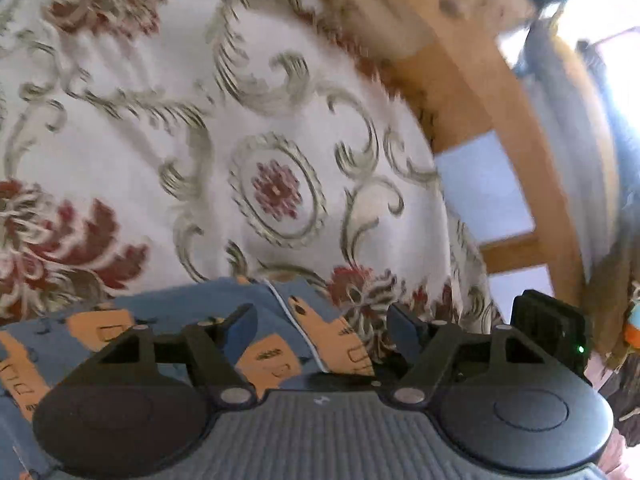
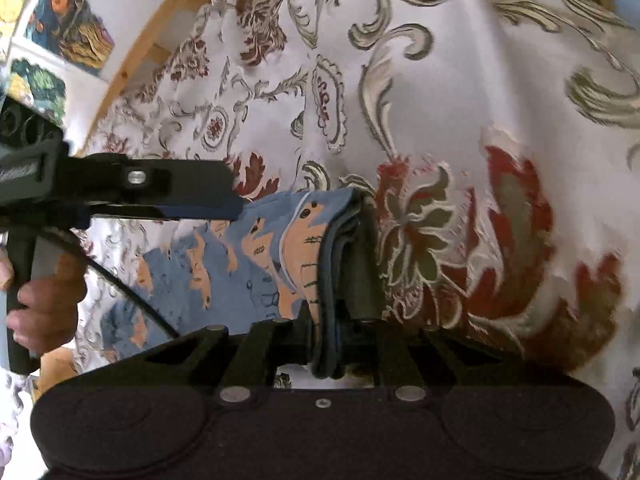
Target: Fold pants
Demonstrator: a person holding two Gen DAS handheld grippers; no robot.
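A floral cloth covers the surface (wooden frame beyond its edge). The right gripper clamps the blue pants; the left gripper gapes above them.

Both fisheye views look forward and down from close above the white floral-patterned bedspread; both share the blue, orange-printed pants, and the right view catches the left black two-finger gripper.

Pants: blue with orange figures, white piping. Cloth: white with grey-green scrolls and dark red flowers. Grippers: black.
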